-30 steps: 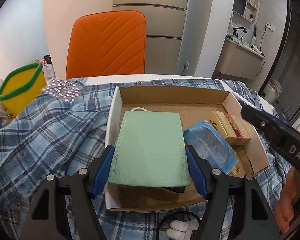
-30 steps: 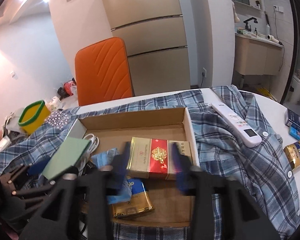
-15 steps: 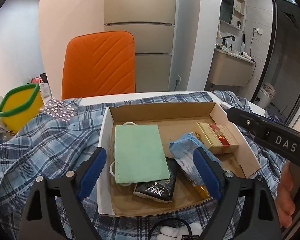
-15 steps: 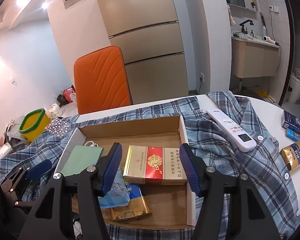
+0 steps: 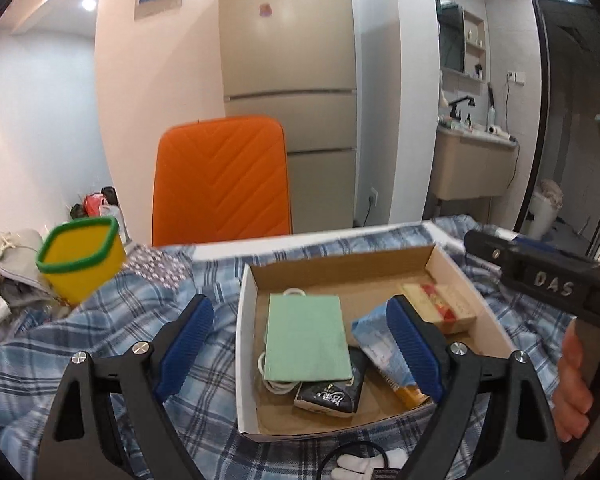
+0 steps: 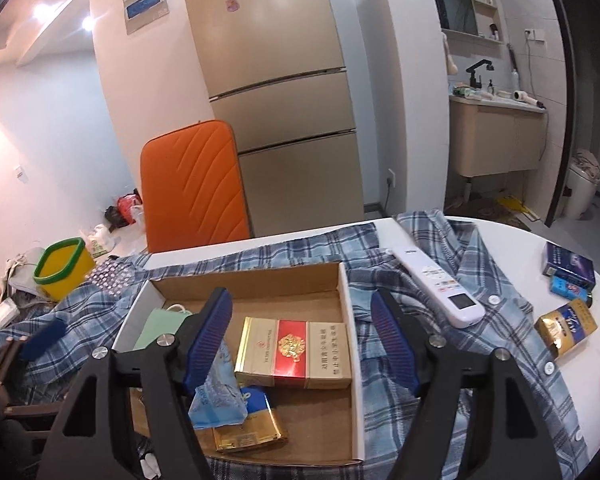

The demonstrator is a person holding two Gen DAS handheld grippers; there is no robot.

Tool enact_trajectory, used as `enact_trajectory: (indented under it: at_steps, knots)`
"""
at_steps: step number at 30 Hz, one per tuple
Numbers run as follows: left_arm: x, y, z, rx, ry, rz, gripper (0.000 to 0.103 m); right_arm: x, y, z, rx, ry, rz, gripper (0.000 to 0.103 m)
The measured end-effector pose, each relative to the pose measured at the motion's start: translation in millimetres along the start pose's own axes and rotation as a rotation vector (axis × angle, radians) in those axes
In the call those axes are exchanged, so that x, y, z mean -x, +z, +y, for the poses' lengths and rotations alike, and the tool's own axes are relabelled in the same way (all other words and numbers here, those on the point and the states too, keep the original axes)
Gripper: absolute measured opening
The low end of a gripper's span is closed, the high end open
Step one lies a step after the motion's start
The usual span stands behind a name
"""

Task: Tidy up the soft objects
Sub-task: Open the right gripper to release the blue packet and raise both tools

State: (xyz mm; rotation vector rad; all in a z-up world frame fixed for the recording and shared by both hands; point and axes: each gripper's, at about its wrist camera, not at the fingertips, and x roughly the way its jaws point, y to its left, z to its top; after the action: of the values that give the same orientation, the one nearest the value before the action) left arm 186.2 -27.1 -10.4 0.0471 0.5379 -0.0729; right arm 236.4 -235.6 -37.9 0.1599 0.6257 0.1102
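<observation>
Above a cardboard box (image 5: 452,276) set on a blue plaid shirt (image 6: 496,324) that is spread across the surface, both claws are seen apart and empty. The left claw (image 5: 300,350) is held over the box's near edge, where a green pouch (image 5: 306,338) is laid flat upon a white cable and a dark packet. The right claw (image 6: 300,338) is held over the box's right half, straddling a red-and-gold carton (image 6: 294,352); a crumpled blue packet (image 6: 216,392) is found just left of that carton. A white remote (image 6: 440,288) is seen right of the box, resting on the shirt. The shirt, judged the remaining soft item, is pinned beneath the box. Should it be pulled as it lies, the box is likely to be dragged or tipped, and the remote may be slid off the surface.
</observation>
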Motion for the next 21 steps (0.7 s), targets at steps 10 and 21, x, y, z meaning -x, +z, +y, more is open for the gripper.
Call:
enact_trajectory:
  at_steps: [10, 21]
  knots:
    - [71.9, -8.5, 14.0, 0.048, -0.031, -0.178, 0.09, 50.8, 2.4, 8.5, 0.031, 0.026, -0.082, 0.072]
    - [141.2, -41.6, 24.0, 0.028, -0.049, -0.307, 0.09, 99.4, -28.9, 24.8, 0.121, 0.142, -0.179, 0.089]
